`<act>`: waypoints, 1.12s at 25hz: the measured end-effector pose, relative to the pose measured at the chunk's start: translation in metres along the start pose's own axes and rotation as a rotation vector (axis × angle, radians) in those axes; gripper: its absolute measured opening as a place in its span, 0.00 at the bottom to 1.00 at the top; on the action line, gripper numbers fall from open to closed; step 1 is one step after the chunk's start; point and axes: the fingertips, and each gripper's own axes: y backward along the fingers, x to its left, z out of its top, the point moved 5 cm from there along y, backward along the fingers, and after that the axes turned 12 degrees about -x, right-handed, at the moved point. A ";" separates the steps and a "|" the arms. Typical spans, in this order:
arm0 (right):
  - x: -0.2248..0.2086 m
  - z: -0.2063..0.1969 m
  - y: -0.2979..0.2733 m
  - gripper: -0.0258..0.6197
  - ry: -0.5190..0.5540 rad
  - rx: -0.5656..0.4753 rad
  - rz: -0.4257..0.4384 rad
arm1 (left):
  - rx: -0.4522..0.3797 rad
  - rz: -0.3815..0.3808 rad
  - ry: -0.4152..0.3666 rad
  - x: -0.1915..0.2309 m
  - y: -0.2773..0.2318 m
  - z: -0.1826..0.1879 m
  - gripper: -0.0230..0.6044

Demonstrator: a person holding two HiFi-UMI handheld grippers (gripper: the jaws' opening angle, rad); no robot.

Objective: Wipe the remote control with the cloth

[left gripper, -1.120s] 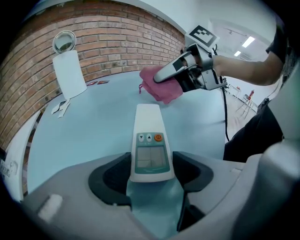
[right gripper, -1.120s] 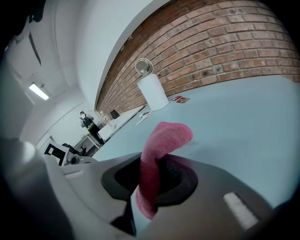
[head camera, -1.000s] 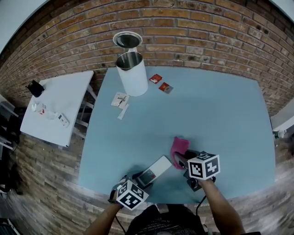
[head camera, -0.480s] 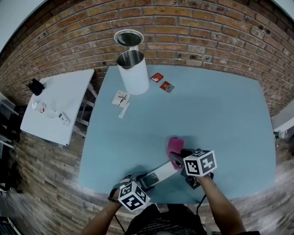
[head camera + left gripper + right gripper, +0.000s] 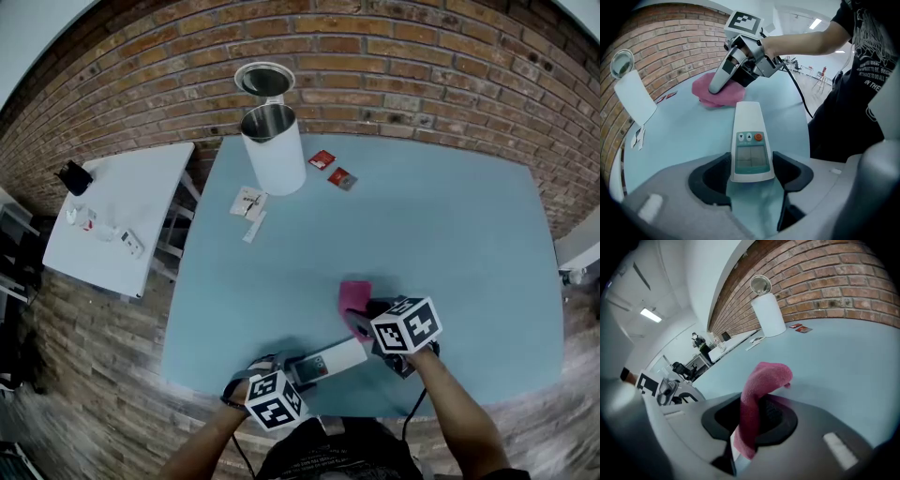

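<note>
A white remote control (image 5: 330,360) with a small screen and a red button (image 5: 750,143) lies lengthwise between the jaws of my left gripper (image 5: 296,367) (image 5: 751,175), which is shut on its near end, low over the blue table (image 5: 450,225). A pink cloth (image 5: 354,293) (image 5: 761,390) hangs from my right gripper (image 5: 362,324) (image 5: 754,422), shut on it. In the left gripper view the right gripper (image 5: 723,80) presses the cloth (image 5: 717,93) onto the table just beyond the remote's far tip.
A white kettle (image 5: 273,150) with its lid open stands at the table's far left. Near it lie two red packets (image 5: 322,159) and paper slips (image 5: 247,202). A white side table (image 5: 122,211) with small items stands to the left, and a brick wall (image 5: 375,66) runs behind.
The remote's far end has swung from pointing up-right to lying more level toward the right. My right gripper and the cloth have shifted left, closer to the remote.
</note>
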 end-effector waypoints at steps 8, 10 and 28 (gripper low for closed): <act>0.011 0.014 -0.006 0.16 0.408 0.168 0.153 | 0.004 -0.061 -0.050 0.005 -0.002 0.003 0.49; 0.019 0.004 -0.014 0.16 0.405 0.208 0.201 | 0.003 -0.074 -0.050 0.006 -0.003 0.003 0.49; 0.091 -0.010 -0.069 0.16 0.220 0.281 0.466 | 0.017 -0.134 -0.105 0.008 -0.006 0.009 0.49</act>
